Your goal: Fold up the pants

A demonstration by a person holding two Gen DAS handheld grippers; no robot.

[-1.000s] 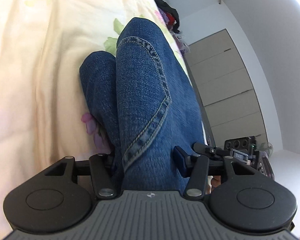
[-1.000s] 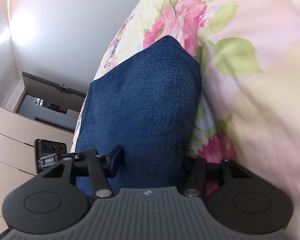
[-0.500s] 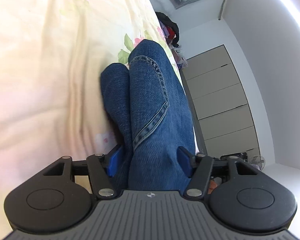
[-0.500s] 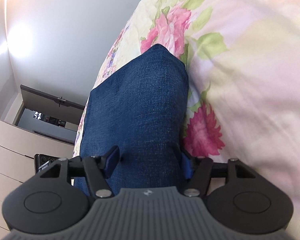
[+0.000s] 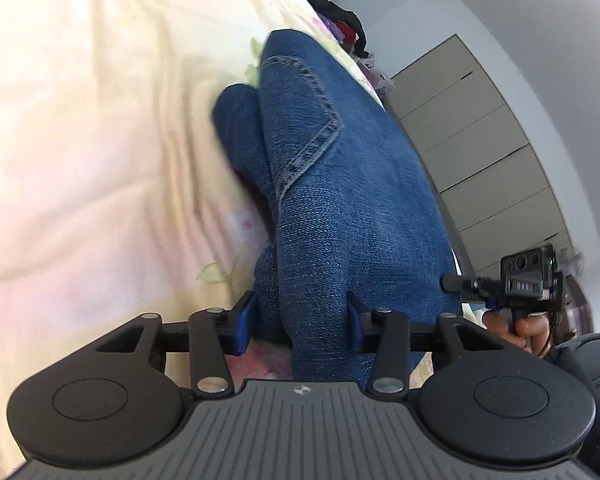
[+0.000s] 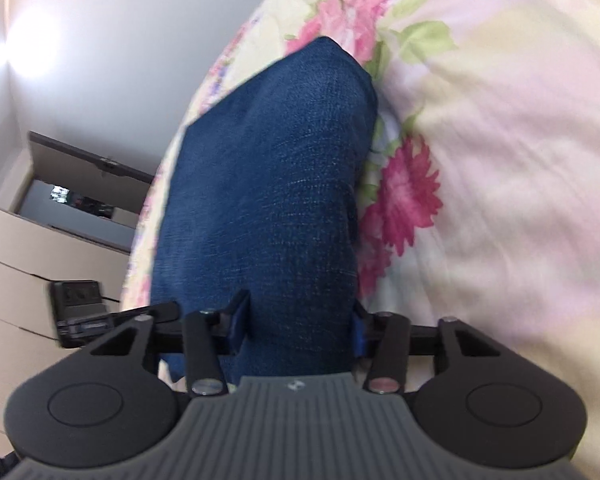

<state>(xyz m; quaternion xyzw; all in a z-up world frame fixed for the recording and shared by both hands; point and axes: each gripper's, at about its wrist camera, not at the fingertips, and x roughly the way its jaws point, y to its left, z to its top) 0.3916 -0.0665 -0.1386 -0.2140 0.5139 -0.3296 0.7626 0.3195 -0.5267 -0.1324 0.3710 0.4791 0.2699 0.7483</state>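
Blue denim pants [image 5: 340, 184] lie folded on a floral bedspread [image 5: 80, 140]. In the left wrist view a back pocket seam shows on the top layer. My left gripper [image 5: 298, 322] has its blue pads on either side of a thick bundle of the denim and is shut on it. The right wrist view shows the other end of the pants [image 6: 272, 184]. My right gripper [image 6: 298, 326] is also shut on a thick bundle of denim. The other gripper shows in the left wrist view [image 5: 528, 280], held by a hand.
Grey cabinet doors [image 5: 480, 140] stand beyond the bed's edge. A dark pile of clothes [image 5: 340, 20] lies at the far end of the bed. In the right wrist view, beige drawers [image 6: 28, 260] and a dark shelf [image 6: 84, 184] are at the left.
Both grippers' jaws have narrowed onto the denim. Both views shifted slightly over the bedspread, and the other gripper came back into the left wrist view.
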